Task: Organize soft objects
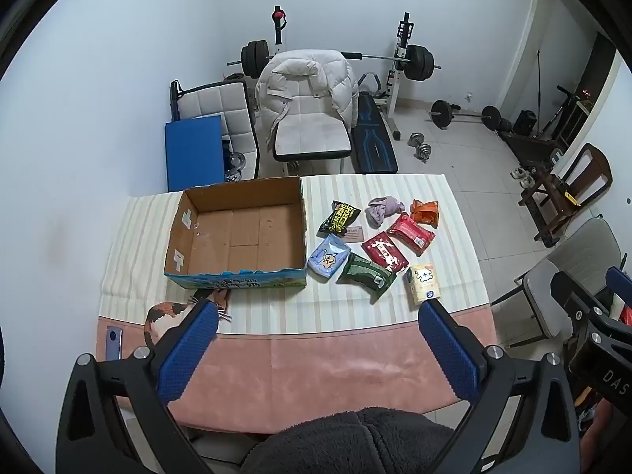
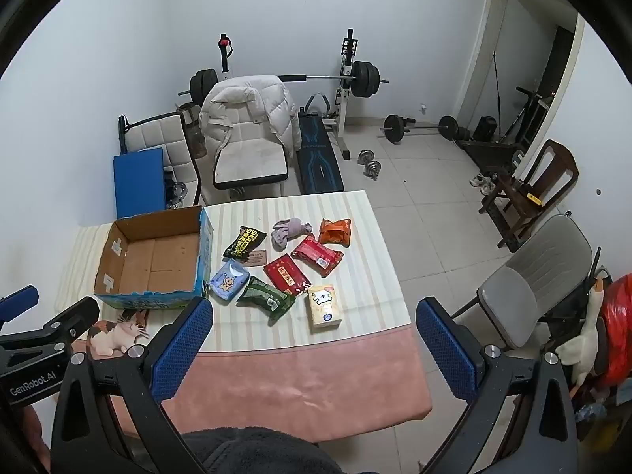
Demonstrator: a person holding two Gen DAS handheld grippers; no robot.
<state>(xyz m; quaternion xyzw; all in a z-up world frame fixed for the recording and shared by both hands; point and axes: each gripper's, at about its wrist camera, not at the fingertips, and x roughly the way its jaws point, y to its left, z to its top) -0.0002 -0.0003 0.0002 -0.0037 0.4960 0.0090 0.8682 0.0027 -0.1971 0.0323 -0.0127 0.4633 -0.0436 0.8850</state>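
An empty open cardboard box [image 1: 237, 233] [image 2: 152, 258] sits on the left of the table. To its right lie soft packets: black [image 1: 339, 217], blue [image 1: 329, 258] [image 2: 229, 280], green [image 1: 366, 276] [image 2: 266, 296], two red [image 1: 385, 254] [image 1: 410, 233], orange [image 1: 424, 211], cream tissue pack [image 1: 423, 286] [image 2: 324, 306], and a crumpled purple cloth [image 1: 383, 207] [image 2: 290, 229]. A plush cat [image 1: 170, 316] [image 2: 118, 330] lies in front of the box. My left gripper [image 1: 318, 328] and right gripper [image 2: 312, 328] are open and empty, held above the table's near edge.
A phone [image 1: 113, 341] lies at the near left corner. The table has a striped cloth [image 1: 276, 308] and pink cover [image 2: 296, 379]. A grey chair [image 2: 533, 276] stands right of the table. A white chair with a jacket [image 1: 308, 98] and weights stand behind.
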